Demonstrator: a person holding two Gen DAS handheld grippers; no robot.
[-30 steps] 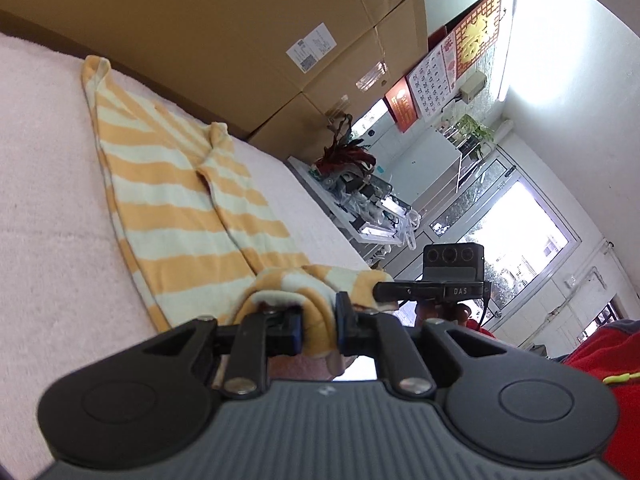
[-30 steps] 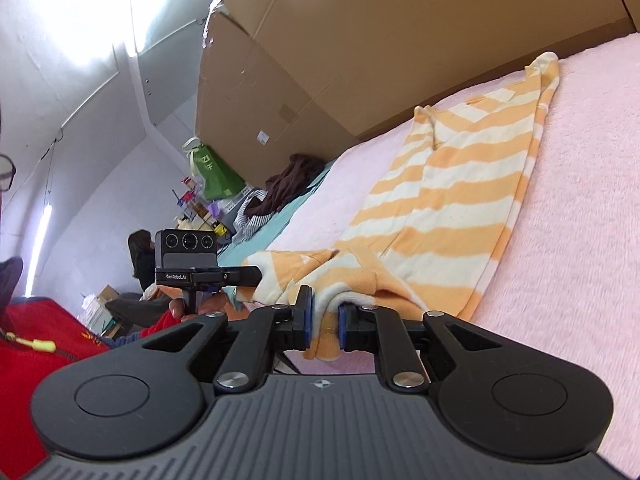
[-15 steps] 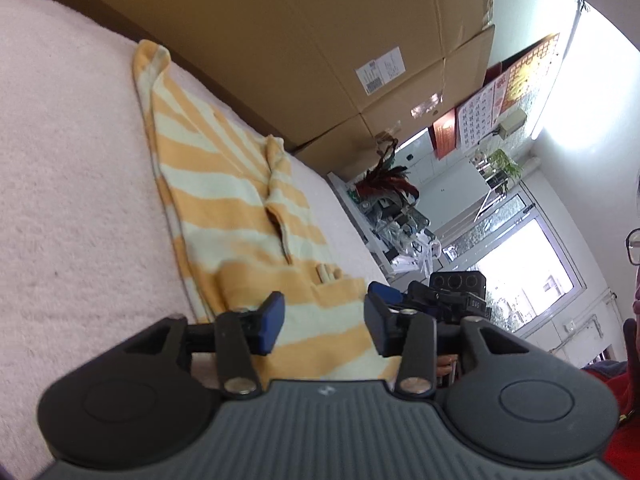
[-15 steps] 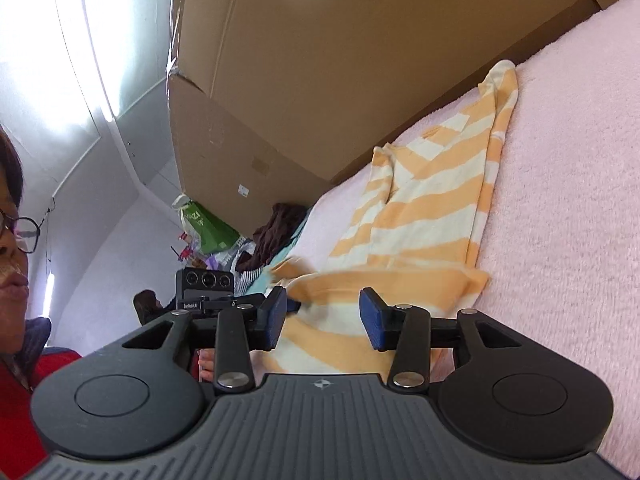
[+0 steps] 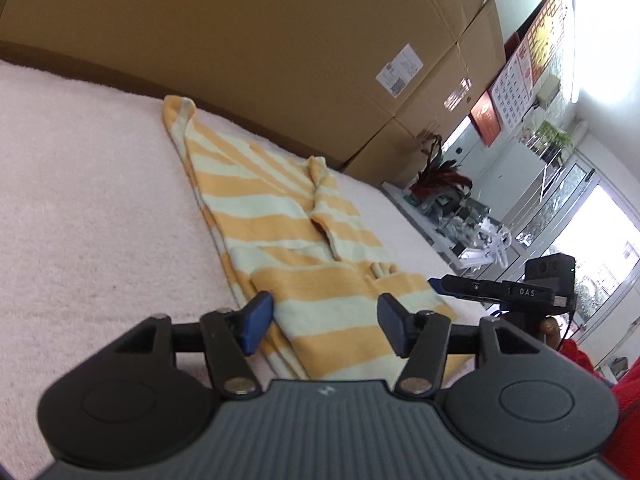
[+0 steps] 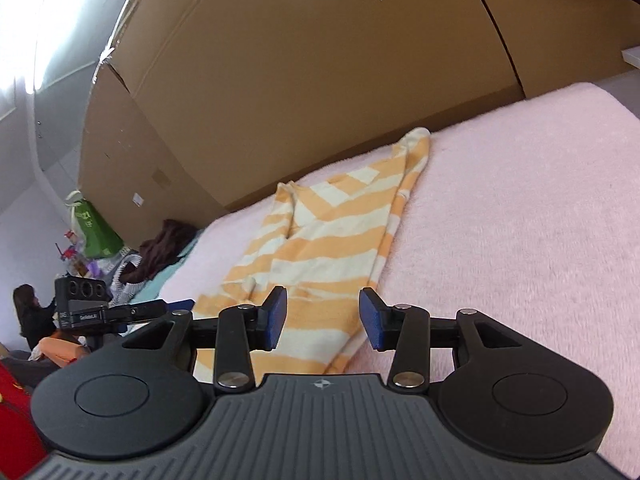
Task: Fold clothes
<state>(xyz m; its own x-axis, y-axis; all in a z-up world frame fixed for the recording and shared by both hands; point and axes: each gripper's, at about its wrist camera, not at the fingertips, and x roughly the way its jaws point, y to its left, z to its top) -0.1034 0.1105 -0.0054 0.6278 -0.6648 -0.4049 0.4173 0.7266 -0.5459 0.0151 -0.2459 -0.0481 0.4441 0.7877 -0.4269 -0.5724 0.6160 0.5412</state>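
A yellow-and-cream striped garment [image 5: 280,216] lies flat on the pink blanket [image 5: 100,200], its near end folded back over its body. My left gripper [image 5: 325,312] hovers just before that folded edge. Its jaws are opening, the blue pads are clear of the cloth, and nothing is held. In the right wrist view the same garment [image 6: 332,240] stretches away toward the boxes. My right gripper [image 6: 323,306] stands open over the near fold with nothing between its pads. Each gripper's camera block shows at the edge of the other's view.
Large cardboard boxes [image 5: 240,40] wall off the far side of the blanket [image 6: 520,220]. Dark clothes [image 6: 160,248] and a green bag [image 6: 94,228] lie off to the left. A person [image 6: 28,312] sits far left. A cluttered shelf [image 5: 460,216] stands right.
Both grippers were shut on the bunched near end of the garment. They have let it go and opened. The cloth now lies flat as a fold, and both grippers have drawn back a little.
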